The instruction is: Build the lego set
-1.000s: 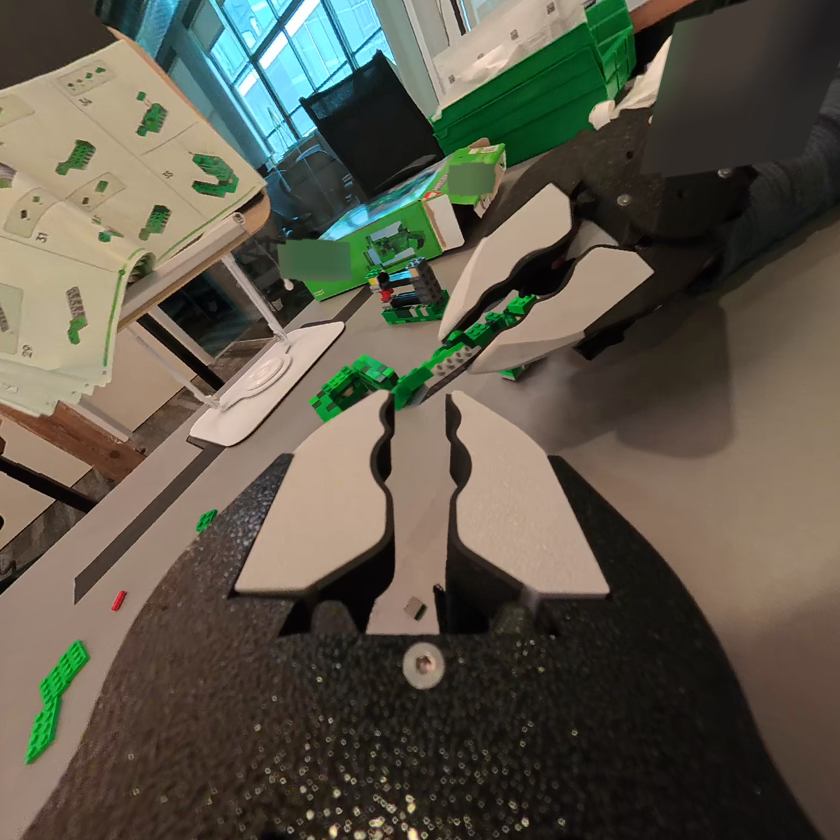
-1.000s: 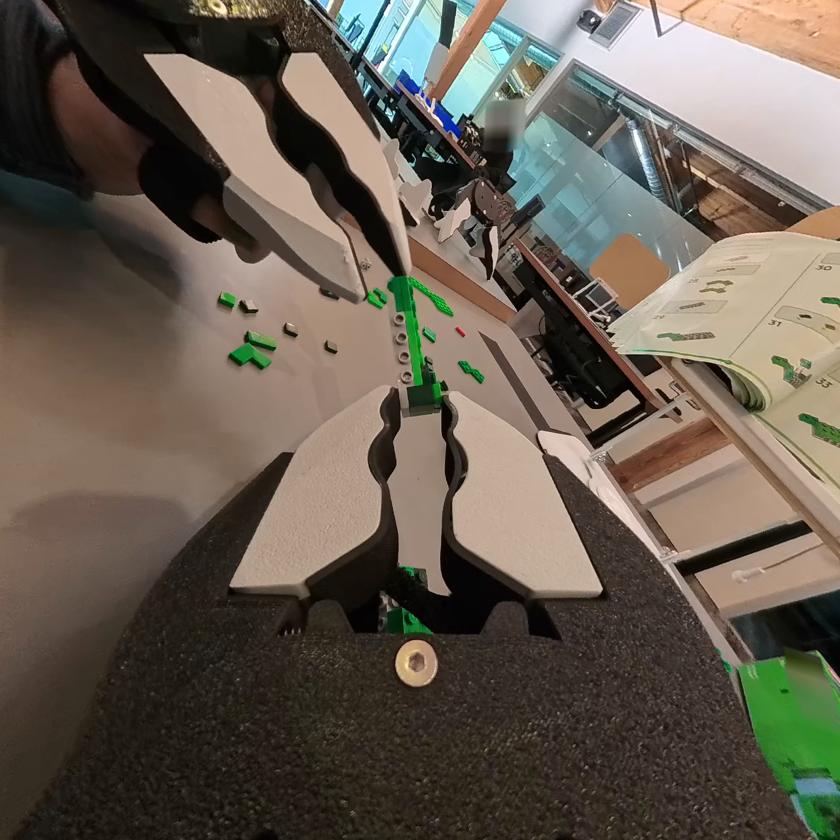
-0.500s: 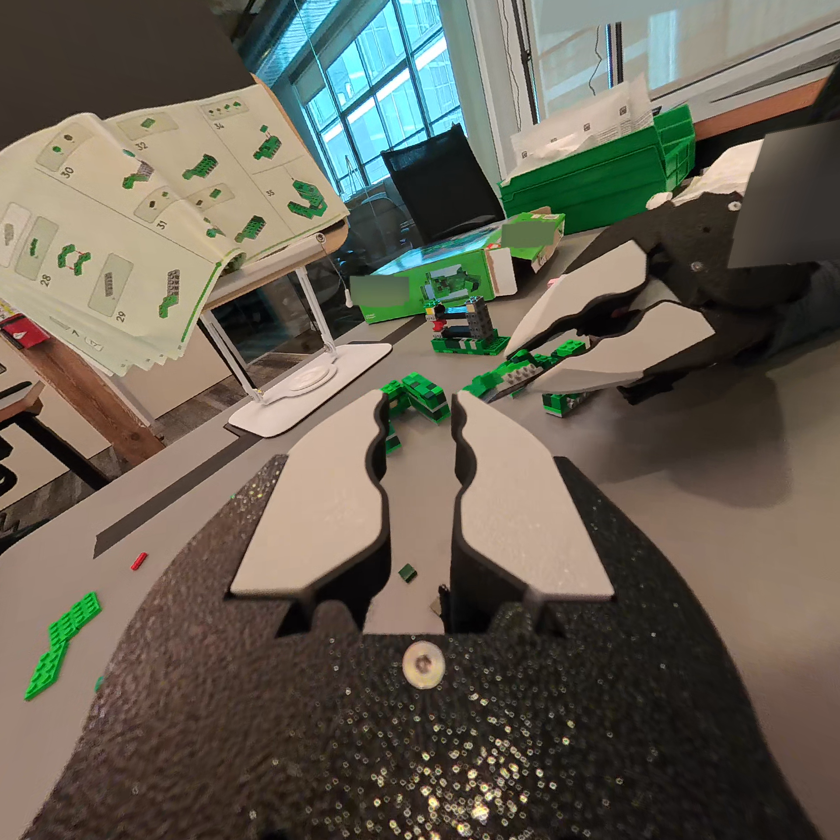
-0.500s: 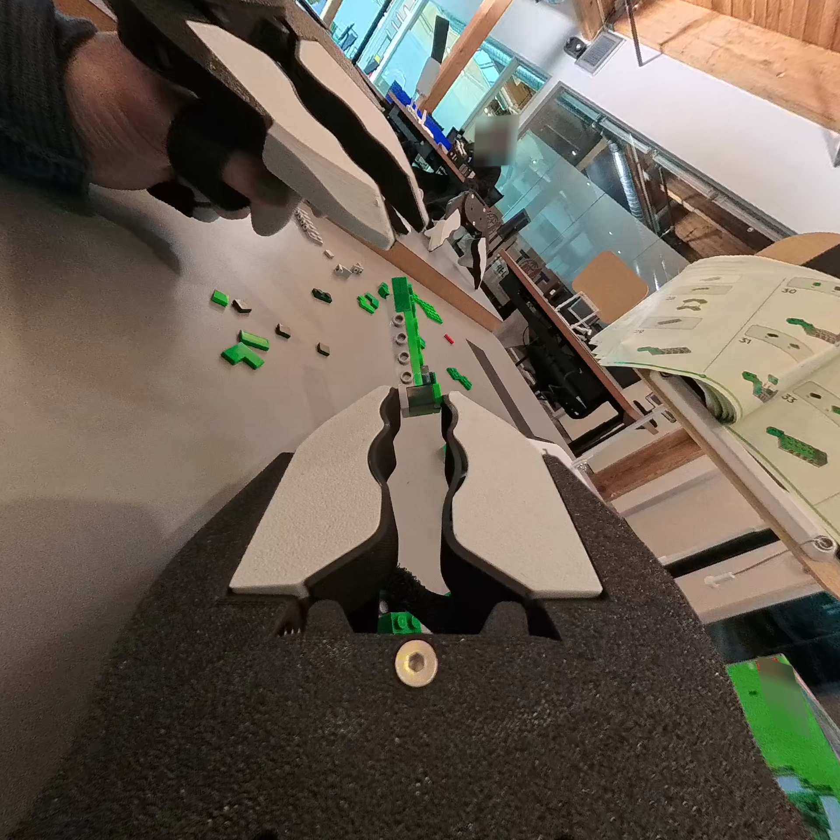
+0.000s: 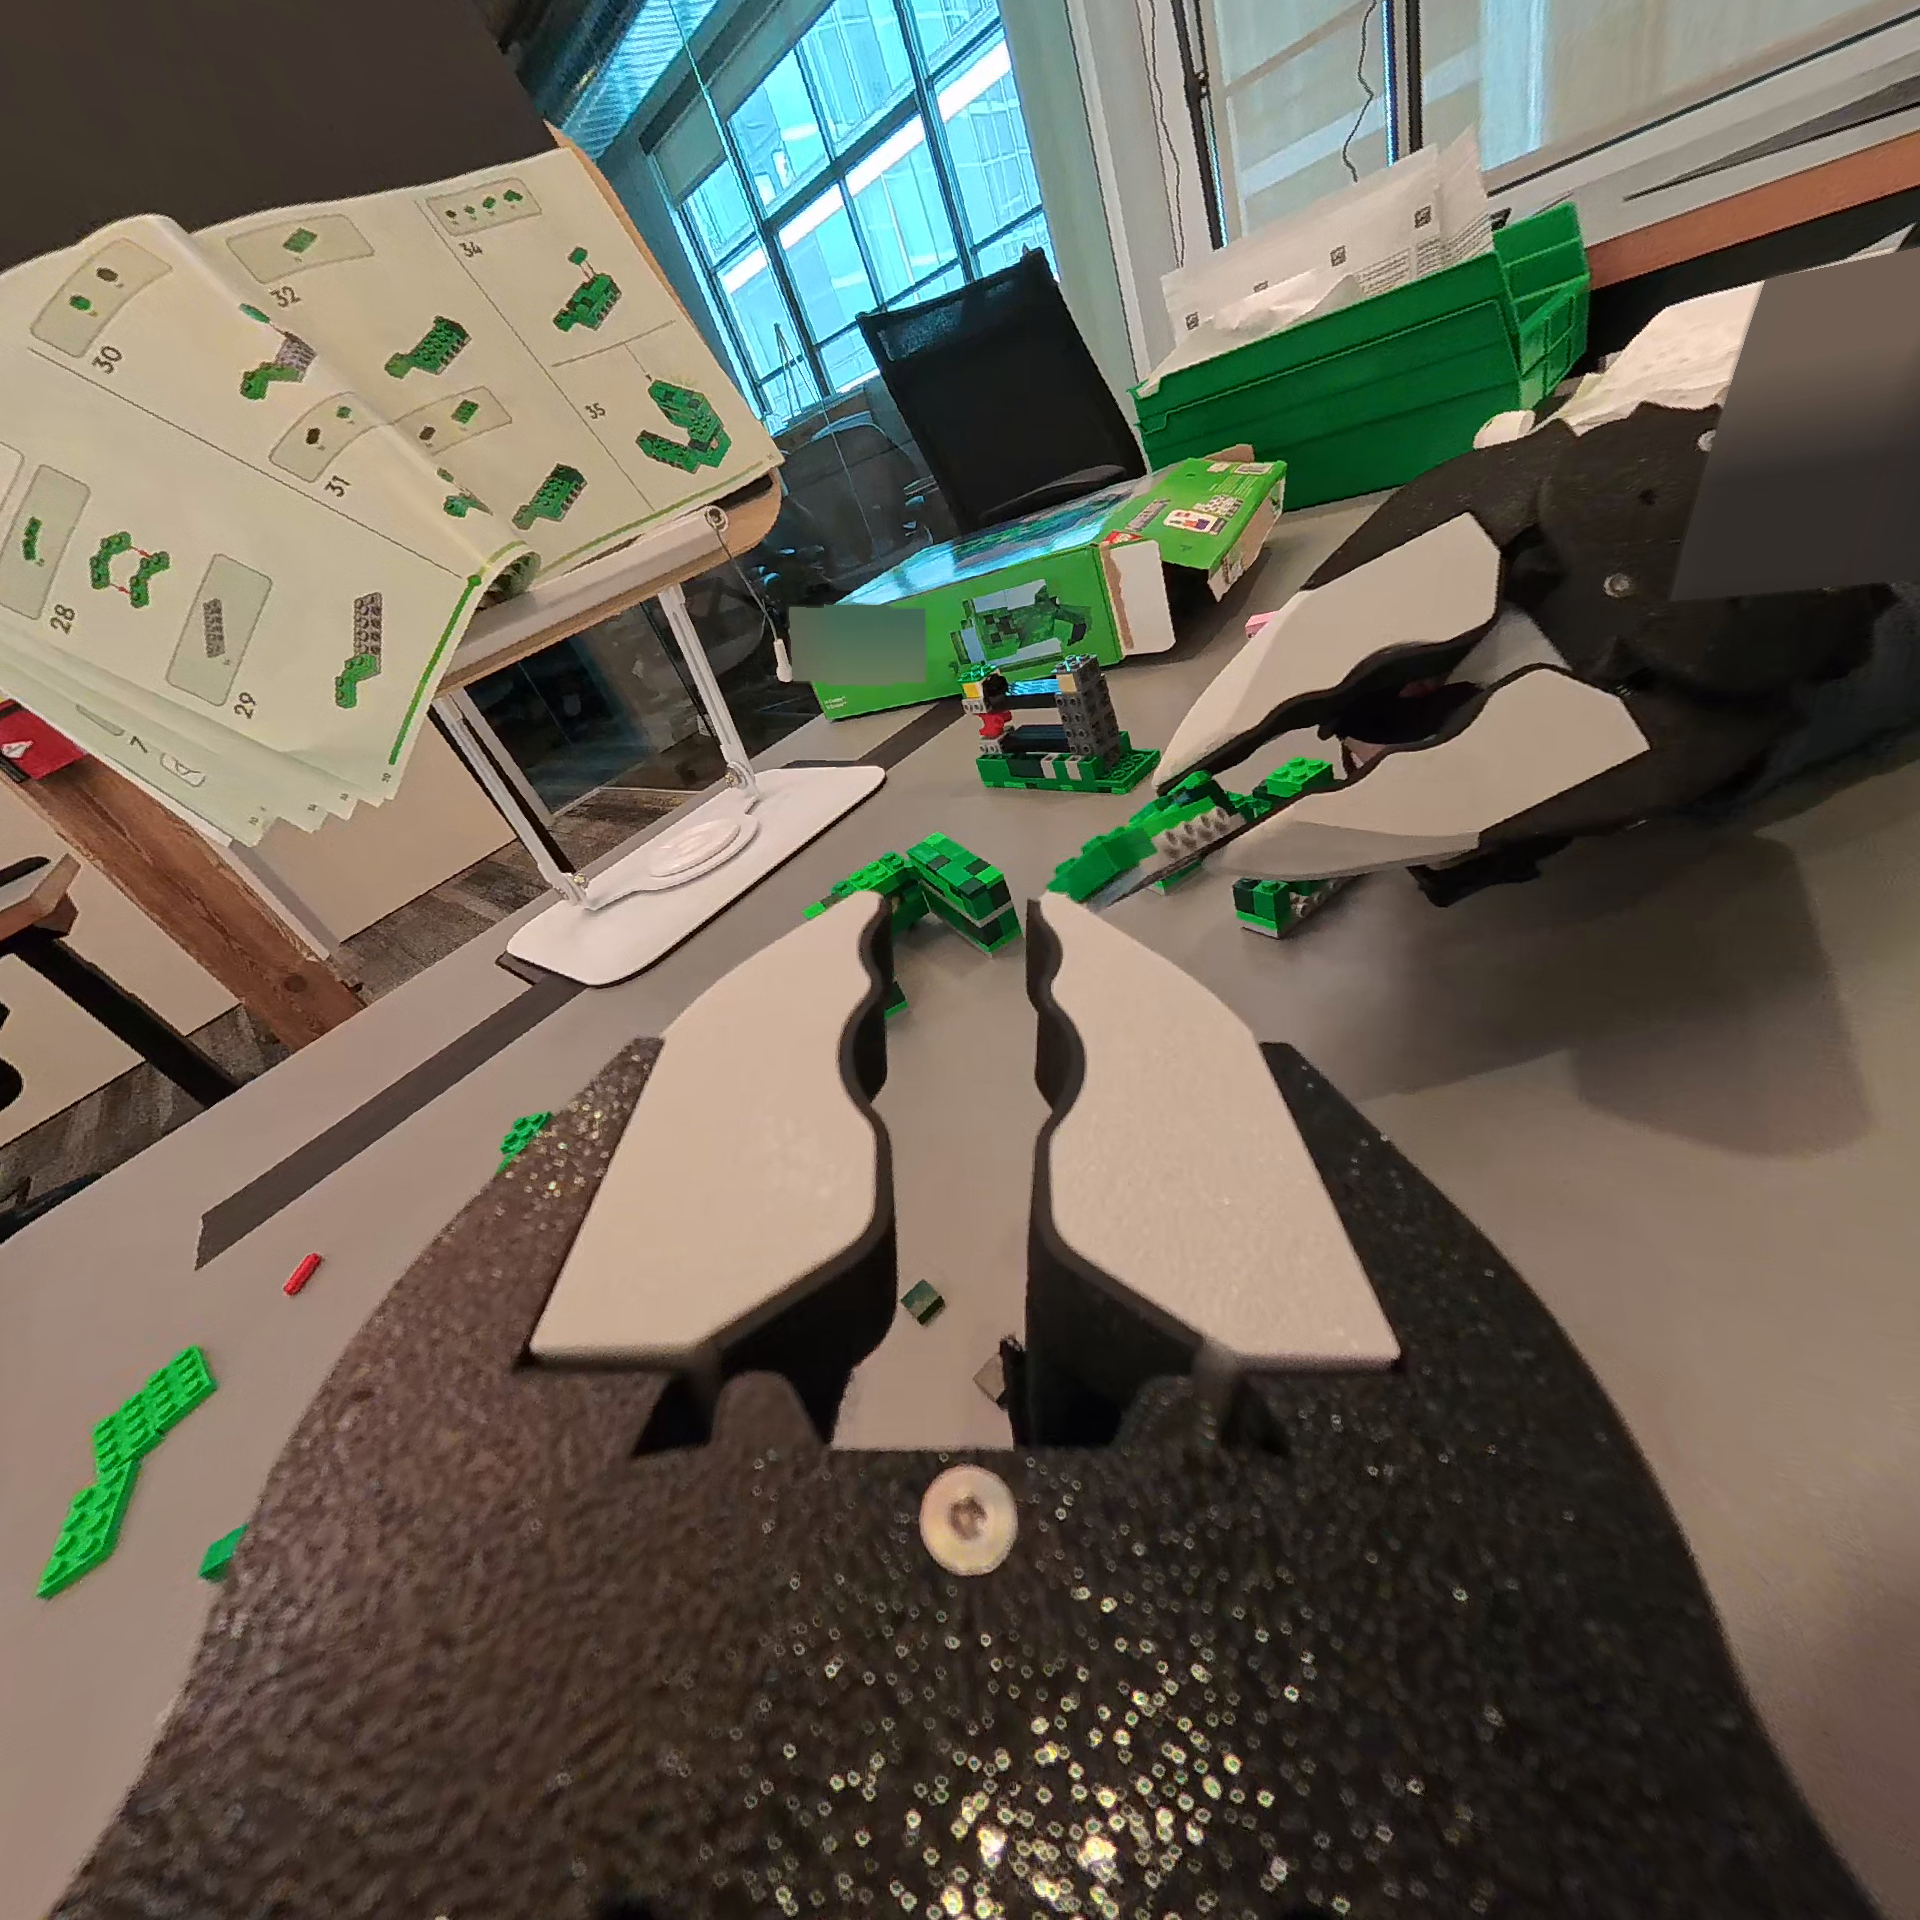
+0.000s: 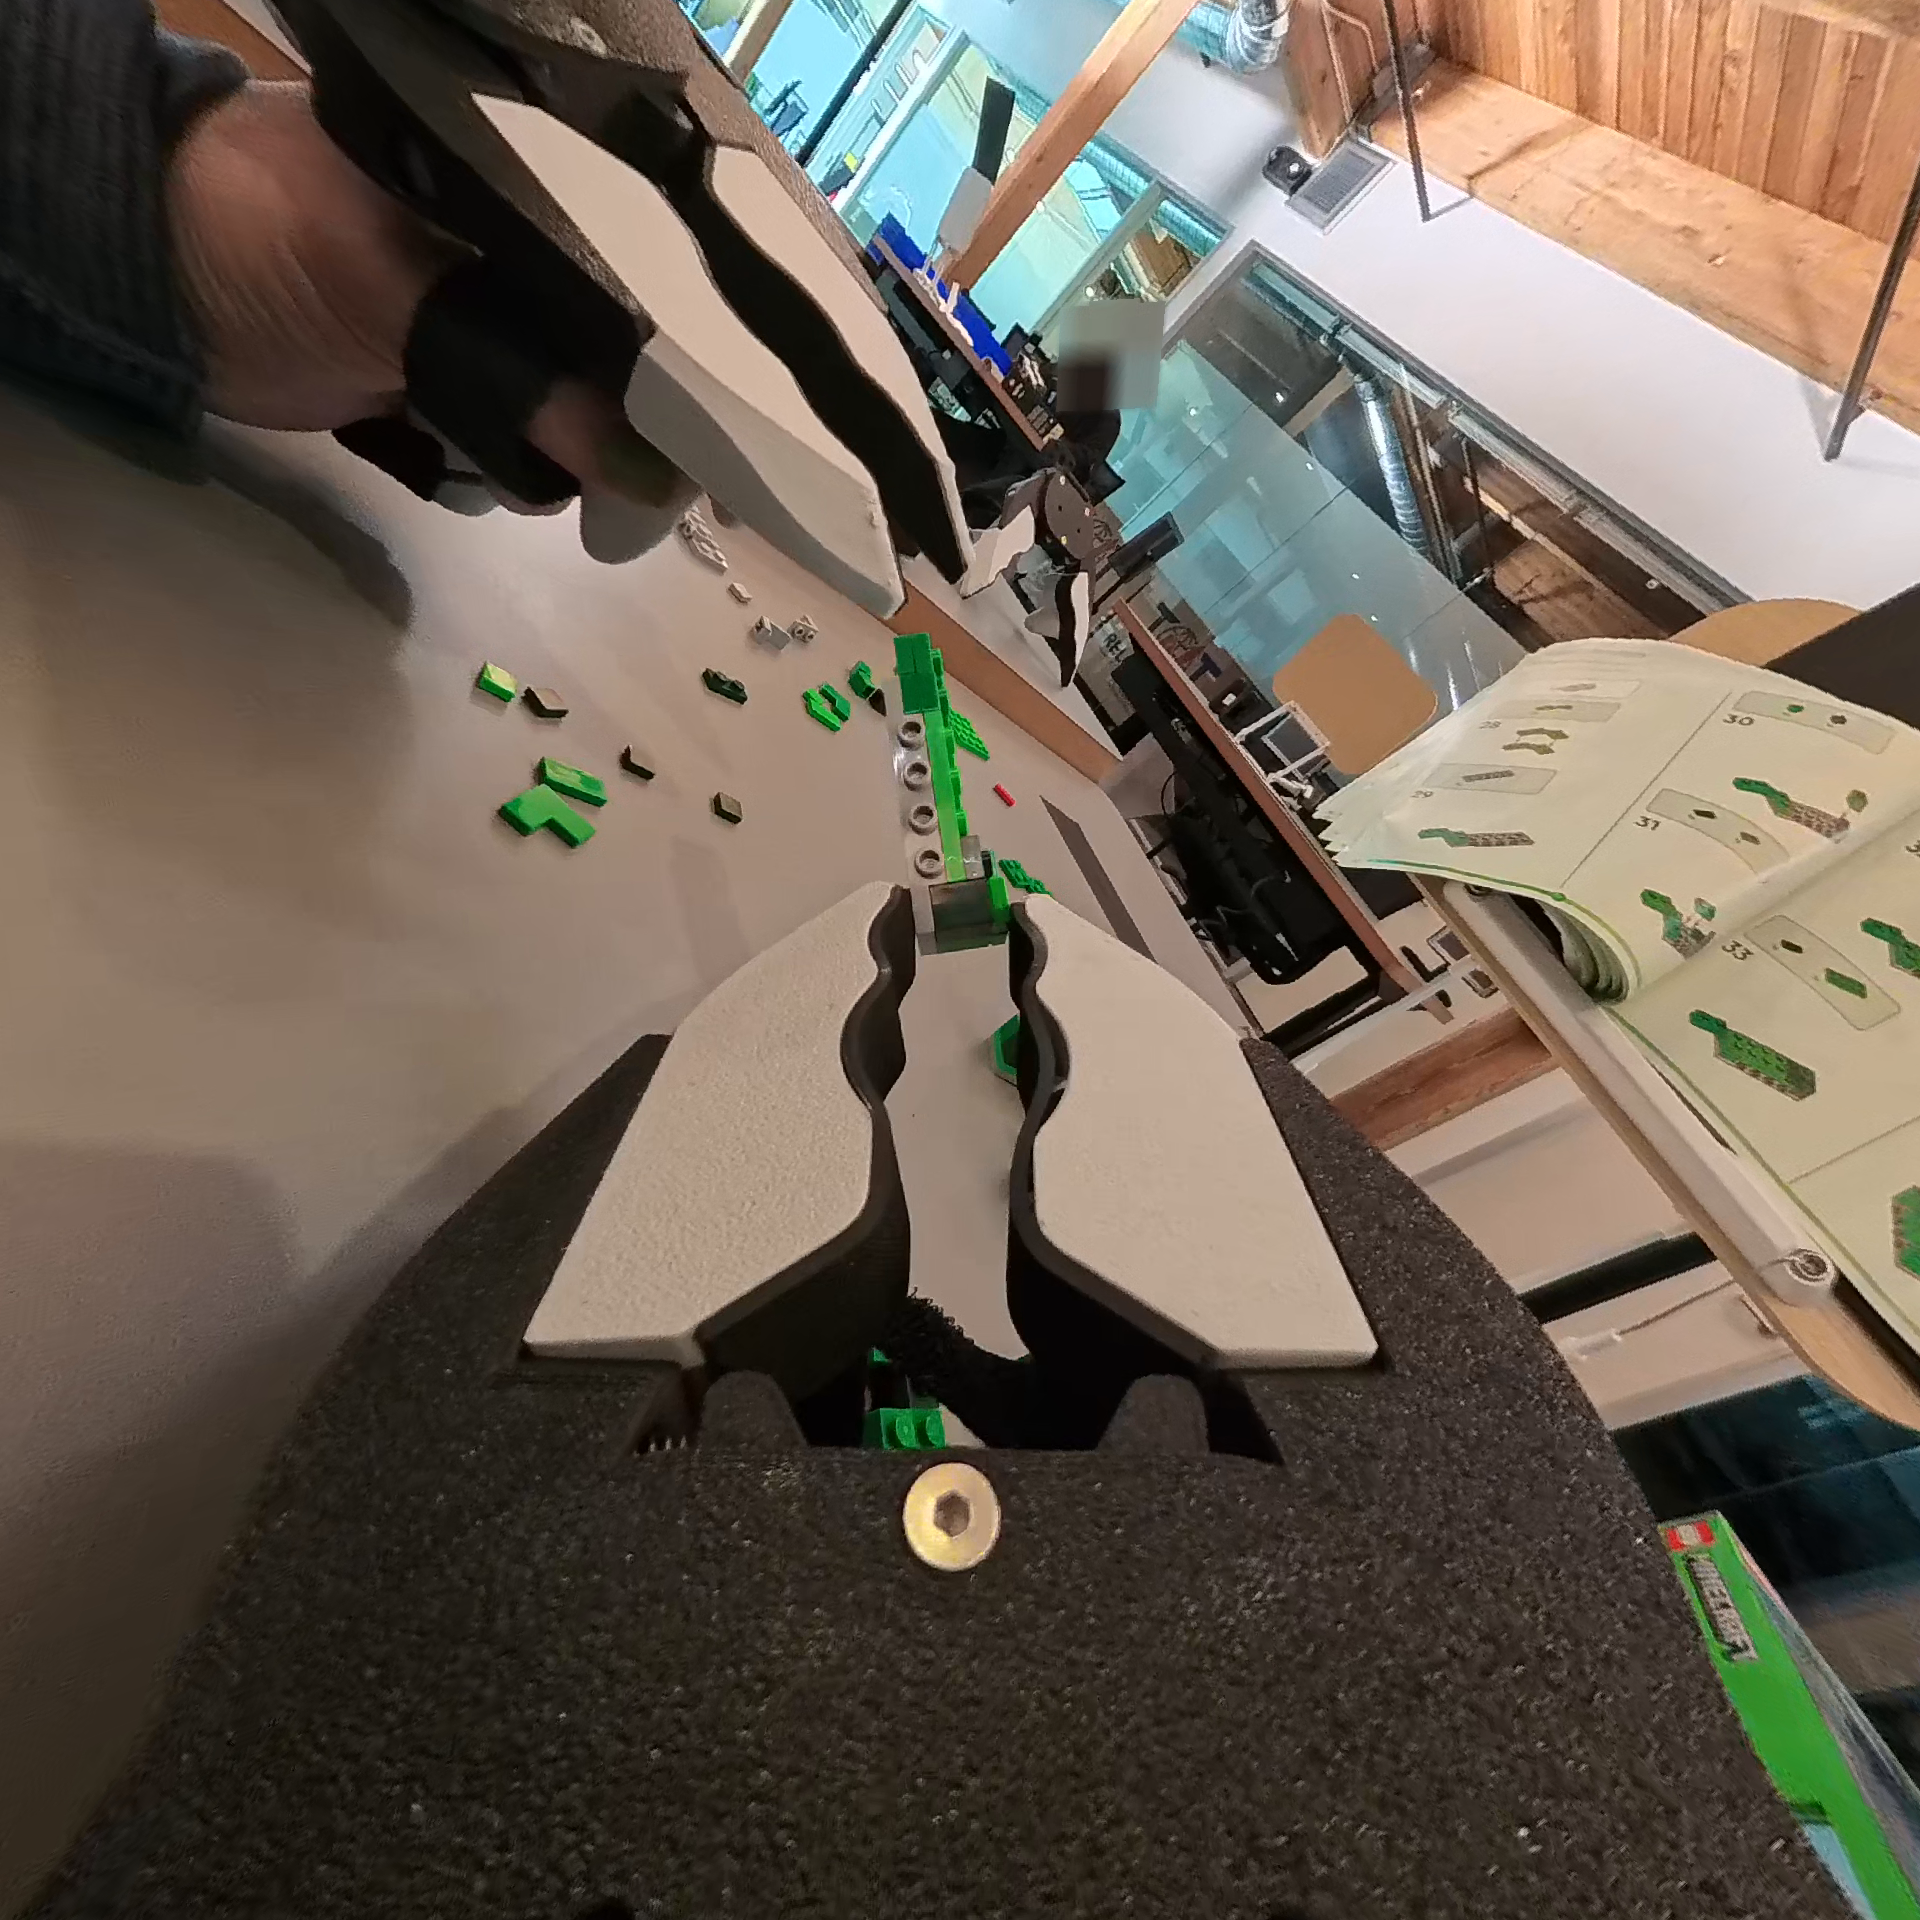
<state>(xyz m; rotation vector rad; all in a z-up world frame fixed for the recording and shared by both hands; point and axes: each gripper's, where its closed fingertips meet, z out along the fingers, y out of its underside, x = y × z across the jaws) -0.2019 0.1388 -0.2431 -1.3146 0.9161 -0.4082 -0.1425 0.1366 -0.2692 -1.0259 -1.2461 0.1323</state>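
Note:
My right gripper [image 6: 958, 902] is shut on one end of a long green and grey lego assembly [image 6: 928, 774] and holds it over the grey table [image 6: 260, 987]. In the left wrist view the right gripper [image 5: 1195, 831] sits at the right with the assembly [image 5: 1164, 836] between its tips. My left gripper [image 5: 958, 912] is open by a narrow gap and empty, a short way back from the assembly. It shows in the right wrist view at the top left [image 6: 920, 582]. A green curved sub-build [image 5: 951, 883] lies just past its tips.
A small model with a grey tower on a green base [image 5: 1060, 727] stands behind, then a green box [image 5: 997, 623] and green bins [image 5: 1351, 405]. An instruction booklet [image 5: 312, 436] rests on a white stand. Loose green plates [image 5: 114, 1465] and several small pieces [image 6: 545, 810] lie about. The tips of one gripper are about 7 cm away from the tips of the other.
My left gripper has drawn back and up from the end of the assembly, still empty. My right gripper has kept its hold on the assembly and barely moved.

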